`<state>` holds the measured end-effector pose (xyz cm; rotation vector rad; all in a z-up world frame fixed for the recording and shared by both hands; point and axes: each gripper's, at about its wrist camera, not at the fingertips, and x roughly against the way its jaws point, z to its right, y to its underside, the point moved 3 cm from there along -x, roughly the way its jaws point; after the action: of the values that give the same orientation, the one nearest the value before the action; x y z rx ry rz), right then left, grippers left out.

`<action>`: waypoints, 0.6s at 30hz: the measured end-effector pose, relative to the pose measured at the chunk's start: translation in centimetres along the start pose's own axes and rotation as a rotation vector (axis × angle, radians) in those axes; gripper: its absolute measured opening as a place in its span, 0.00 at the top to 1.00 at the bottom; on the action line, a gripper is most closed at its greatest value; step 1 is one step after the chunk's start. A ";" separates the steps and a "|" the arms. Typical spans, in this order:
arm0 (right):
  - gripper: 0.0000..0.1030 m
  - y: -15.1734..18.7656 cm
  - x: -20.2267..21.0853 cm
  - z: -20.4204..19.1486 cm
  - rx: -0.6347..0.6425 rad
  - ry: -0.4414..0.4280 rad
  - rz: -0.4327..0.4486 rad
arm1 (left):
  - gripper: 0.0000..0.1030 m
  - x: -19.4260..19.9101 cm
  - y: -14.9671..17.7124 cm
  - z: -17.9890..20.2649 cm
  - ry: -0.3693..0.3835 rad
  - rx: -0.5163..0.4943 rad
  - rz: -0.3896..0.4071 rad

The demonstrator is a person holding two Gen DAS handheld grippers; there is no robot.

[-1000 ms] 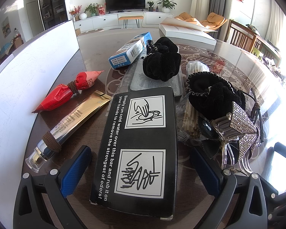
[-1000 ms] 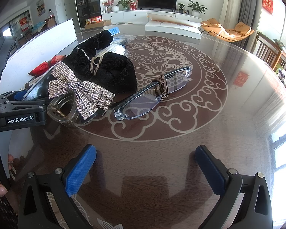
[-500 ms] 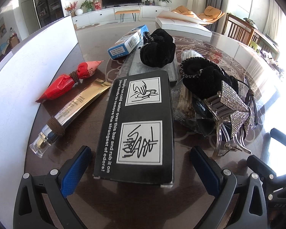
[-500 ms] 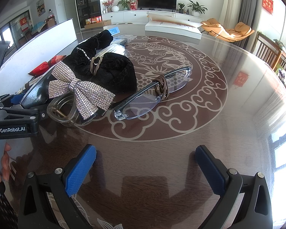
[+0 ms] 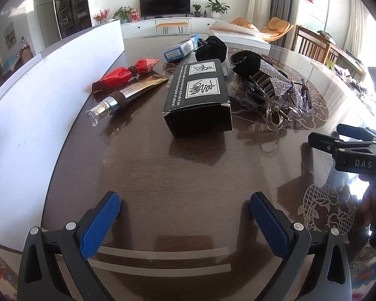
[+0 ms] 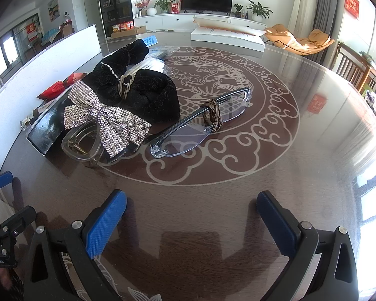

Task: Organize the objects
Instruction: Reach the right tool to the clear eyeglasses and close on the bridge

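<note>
Black box (image 5: 199, 95) beyond spread claw (image 5: 185, 208)

The left claw (image 5: 185, 208) hangs low over the near edge of the tabletop (image 5: 188, 165) with its blue pads (image 5: 100, 223) spread wide — nothing sits between them. The right claw (image 6: 191, 207) is posed the same way, wide apart and gripping nothing, its pads (image 6: 105, 223) pointing toward the far side. In the left wrist view its black body shows at the right edge — a hand (image 5: 372, 200) grips it from behind.
</note>
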<state>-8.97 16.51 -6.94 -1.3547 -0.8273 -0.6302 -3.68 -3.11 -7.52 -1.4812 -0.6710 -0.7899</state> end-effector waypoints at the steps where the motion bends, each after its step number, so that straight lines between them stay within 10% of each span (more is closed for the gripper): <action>1: 0.00 0.0 0.0 0.0 0.000 0.000 0.000 | 0.00 -0.1 0.0 -0.2 -0.005 0.006 0.007; 12: 0.00 -0.1 0.0 0.1 0.006 -0.014 -0.010 | 0.00 0.4 0.4 -0.1 0.001 -0.006 0.064; 18: 0.00 -3.7 2.1 3.3 -0.241 -0.103 0.087 | 0.00 0.3 0.5 -0.1 0.000 -0.005 0.073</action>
<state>-11.19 19.42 -3.01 -1.6446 -0.7880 -0.6101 -3.13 -3.21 -7.53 -1.5011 -0.6120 -0.7364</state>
